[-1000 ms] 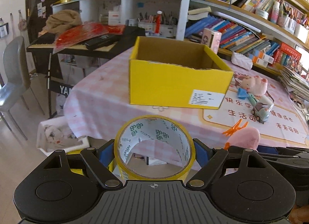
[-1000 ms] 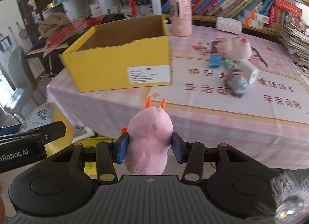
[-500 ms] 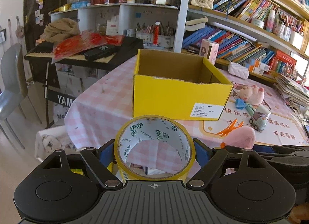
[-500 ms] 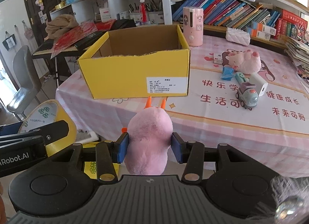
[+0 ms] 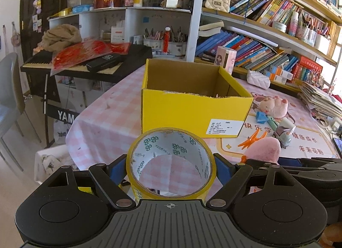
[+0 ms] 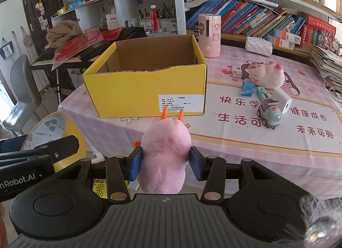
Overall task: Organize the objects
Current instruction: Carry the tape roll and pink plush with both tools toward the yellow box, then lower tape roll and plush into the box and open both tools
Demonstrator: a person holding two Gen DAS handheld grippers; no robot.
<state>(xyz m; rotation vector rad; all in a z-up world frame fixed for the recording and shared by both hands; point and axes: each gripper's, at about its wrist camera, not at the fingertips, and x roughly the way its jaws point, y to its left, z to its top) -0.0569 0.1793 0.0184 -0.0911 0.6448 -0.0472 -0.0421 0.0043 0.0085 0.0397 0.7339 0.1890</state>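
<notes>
While we held both grippers in front of the table edge, the left gripper (image 5: 171, 169) had its blue pads pressed on the two sides of a roll of yellow tape (image 5: 170, 163), so the fingers stood wide and the roll sat between them with its hole facing the camera. In our right gripper (image 6: 165, 161) the fingers were narrower and they squeezed a pink plush toy (image 6: 164, 156) with two small orange horns on top. Both things were in the air, near the table, not resting on it. Ahead of us the yellow cardboard box (image 6: 145, 85) stood open on the pink checked tablecloth (image 5: 106, 124), with a white label on its front wall; we could not see the bottom of it. To the right of the box, on the printed mat (image 6: 267, 128), lay a pink plush pig (image 6: 267, 75), and near it a blue paper piece (image 6: 246, 87), a toy car (image 6: 269, 113) and a white charger (image 6: 282, 99) just beside the car. Behind the box stood a pink cylinder-shaped device (image 6: 209, 35), and behind that the bookshelf (image 6: 256, 19) full of books. At the left we saw a black keyboard (image 5: 85, 62) with red bags on it, and a grey chair (image 5: 10, 98).
</notes>
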